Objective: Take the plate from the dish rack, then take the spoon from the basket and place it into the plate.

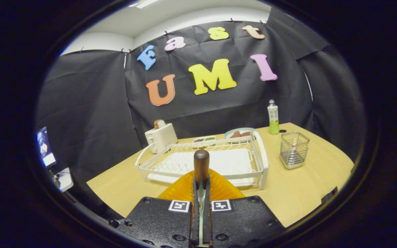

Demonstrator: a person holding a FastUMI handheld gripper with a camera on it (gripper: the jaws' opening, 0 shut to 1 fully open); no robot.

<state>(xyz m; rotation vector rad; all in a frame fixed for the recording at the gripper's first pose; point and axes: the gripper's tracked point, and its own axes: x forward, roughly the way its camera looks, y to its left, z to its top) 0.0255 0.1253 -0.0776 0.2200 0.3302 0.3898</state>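
Spoon (pixel 201 165) clamped upright in tongs (pixel 201 193), handle up, above plate (pixel 219 188).

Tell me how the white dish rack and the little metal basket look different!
The dish rack is white, wide and low; the basket is silvery, narrow and taller for its width. The dish rack sits just beyond the orange plate and the spoon gripped between the fingers of the gripper; the basket stands apart, off to the rack's side. Both are wire and sit on the wooden table.
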